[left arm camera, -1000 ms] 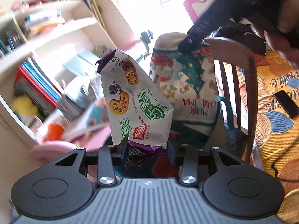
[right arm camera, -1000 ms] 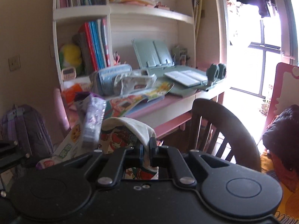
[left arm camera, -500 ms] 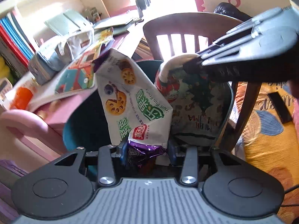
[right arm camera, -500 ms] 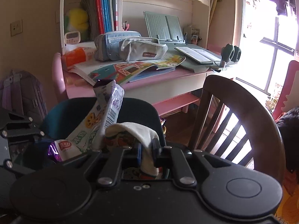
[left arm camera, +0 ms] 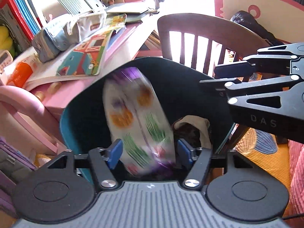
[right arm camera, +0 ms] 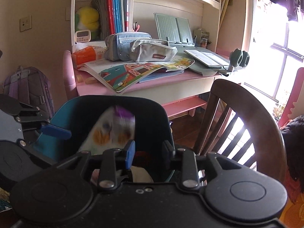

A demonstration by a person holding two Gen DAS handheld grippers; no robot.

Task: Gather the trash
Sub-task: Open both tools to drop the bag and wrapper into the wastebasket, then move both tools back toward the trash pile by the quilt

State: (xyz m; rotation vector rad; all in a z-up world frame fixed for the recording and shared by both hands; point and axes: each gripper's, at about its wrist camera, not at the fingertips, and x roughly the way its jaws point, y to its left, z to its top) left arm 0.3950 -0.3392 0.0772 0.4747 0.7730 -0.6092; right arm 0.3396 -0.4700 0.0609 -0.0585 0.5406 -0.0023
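A teal bin (left arm camera: 65,117) with a dark inside stands below both grippers, its rim (right arm camera: 114,97) in front of the desk. My left gripper (left arm camera: 149,152) hangs over its mouth with jaws opening. A white and purple snack wrapper (left arm camera: 138,121) is blurred between the pads, loose and dropping into the bin; it also shows as a wrapper (right arm camera: 114,131) in the right wrist view. My right gripper (right arm camera: 149,153) is opening too, with nothing gripped. A crumpled printed bag with a cream top (left arm camera: 191,122) lies inside the bin, under the right gripper (left arm camera: 218,75).
A dark wooden chair (right arm camera: 247,102) stands right behind the bin. The pink desk (right arm camera: 91,89) carries picture books and pencil cases (right arm camera: 152,51). A purple backpack (right arm camera: 28,87) leans at the left wall. An orange bedcover (left arm camera: 266,163) lies to the right.
Both grippers opened over the bin. The wrapper slipped out of the left jaws and is falling in. The printed bag left the right jaws and dropped into the bin.
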